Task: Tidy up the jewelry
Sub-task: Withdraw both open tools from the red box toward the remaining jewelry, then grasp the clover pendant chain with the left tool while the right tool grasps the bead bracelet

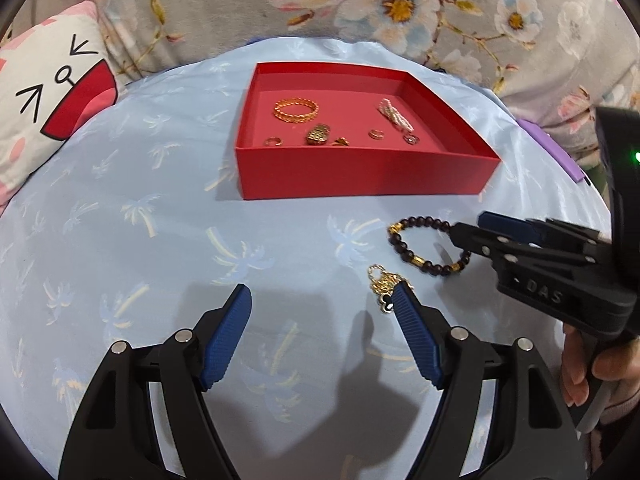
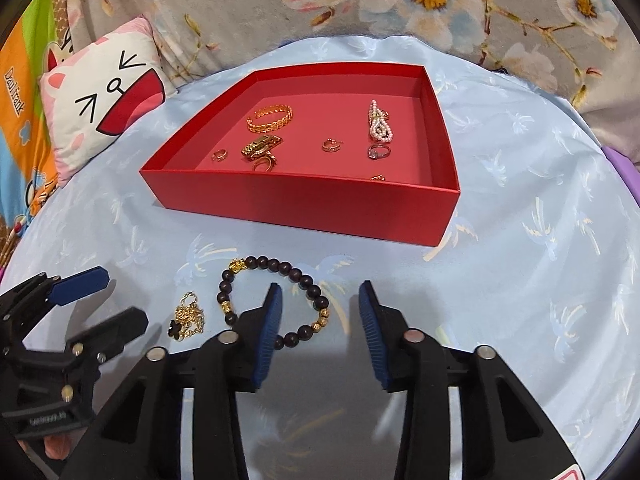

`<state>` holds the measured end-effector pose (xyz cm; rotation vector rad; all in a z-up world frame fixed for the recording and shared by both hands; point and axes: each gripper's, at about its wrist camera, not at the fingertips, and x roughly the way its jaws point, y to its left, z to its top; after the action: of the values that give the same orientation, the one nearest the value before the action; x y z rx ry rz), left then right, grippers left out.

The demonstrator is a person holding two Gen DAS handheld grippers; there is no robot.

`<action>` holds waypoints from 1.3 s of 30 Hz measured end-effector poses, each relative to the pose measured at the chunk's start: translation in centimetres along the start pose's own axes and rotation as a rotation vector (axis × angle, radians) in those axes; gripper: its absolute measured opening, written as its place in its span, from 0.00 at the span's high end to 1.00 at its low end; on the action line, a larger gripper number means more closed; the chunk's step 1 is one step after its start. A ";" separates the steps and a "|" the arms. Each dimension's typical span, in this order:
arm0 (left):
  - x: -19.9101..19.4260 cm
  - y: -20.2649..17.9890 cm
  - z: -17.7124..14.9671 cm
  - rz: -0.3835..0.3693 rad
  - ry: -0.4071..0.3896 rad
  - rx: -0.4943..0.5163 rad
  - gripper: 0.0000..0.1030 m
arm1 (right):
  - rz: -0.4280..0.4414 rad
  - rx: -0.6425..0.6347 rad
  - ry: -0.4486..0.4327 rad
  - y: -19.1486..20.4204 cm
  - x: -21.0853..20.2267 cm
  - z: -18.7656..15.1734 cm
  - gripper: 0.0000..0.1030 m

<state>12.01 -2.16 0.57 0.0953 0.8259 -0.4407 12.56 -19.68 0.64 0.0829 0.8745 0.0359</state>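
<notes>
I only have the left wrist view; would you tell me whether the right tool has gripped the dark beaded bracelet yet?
Observer: Not yet. The right tool is open, its pads straddling one side of the dark beaded bracelet without pinching it.
Operator: Thank you. Is any jewelry hidden from me?
Observer: Yes, a small gold piece lies just behind the front wall of the red cardboard box.
</notes>
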 end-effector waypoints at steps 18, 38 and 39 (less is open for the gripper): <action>1.4 -3.0 -0.4 -0.017 0.026 0.080 0.39 | -0.023 0.077 0.026 -3.0 -0.6 -1.2 0.93; 1.2 -4.0 -0.4 -0.054 0.015 0.111 0.88 | -0.014 0.084 0.022 -3.0 -1.1 -1.4 0.93; 1.1 -3.9 -0.4 -0.053 0.012 0.109 0.88 | -0.013 0.085 0.020 -3.0 -1.2 -1.3 0.93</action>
<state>10.79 -6.01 -0.13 0.1777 0.8179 -0.5356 10.78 -22.67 0.43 0.1571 0.8962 -0.0125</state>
